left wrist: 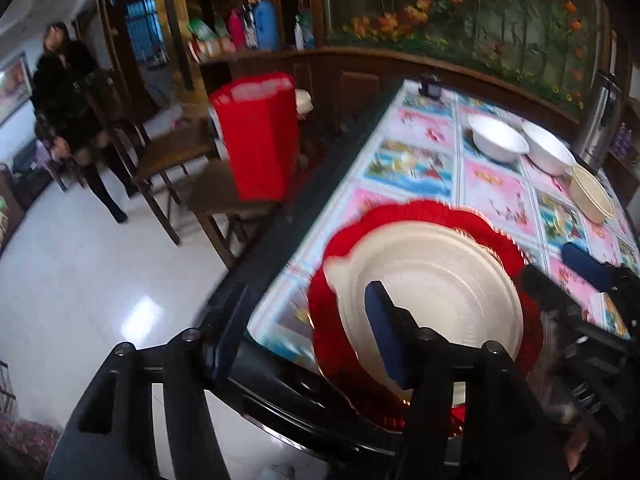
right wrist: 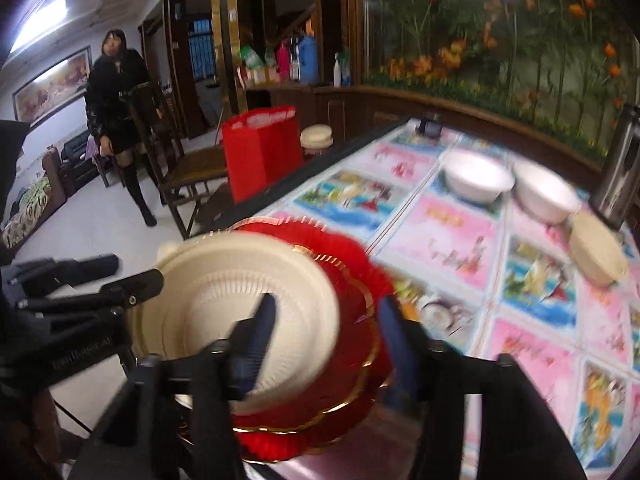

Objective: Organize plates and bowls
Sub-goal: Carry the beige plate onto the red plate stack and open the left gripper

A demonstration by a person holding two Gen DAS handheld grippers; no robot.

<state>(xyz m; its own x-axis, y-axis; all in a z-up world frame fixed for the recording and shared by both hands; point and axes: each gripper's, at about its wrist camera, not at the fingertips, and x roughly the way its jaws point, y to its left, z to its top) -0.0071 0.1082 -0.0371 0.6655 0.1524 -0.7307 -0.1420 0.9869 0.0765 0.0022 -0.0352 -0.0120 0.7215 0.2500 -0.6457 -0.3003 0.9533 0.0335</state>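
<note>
A cream plate lies on a stack of red scalloped plates at the table's near edge. It shows in the right wrist view too, on the red plates. My left gripper is open; its right finger is over the cream plate, its left finger beyond the table edge. My right gripper is open, its fingers straddling the near right rim of the stack. Two white bowls and a cream bowl stand at the far right; the white bowls also show in the right wrist view.
The table has a flowered pink and blue cloth. A red bag sits on a wooden chair left of the table. A steel flask stands at the far right. A person stands across the room.
</note>
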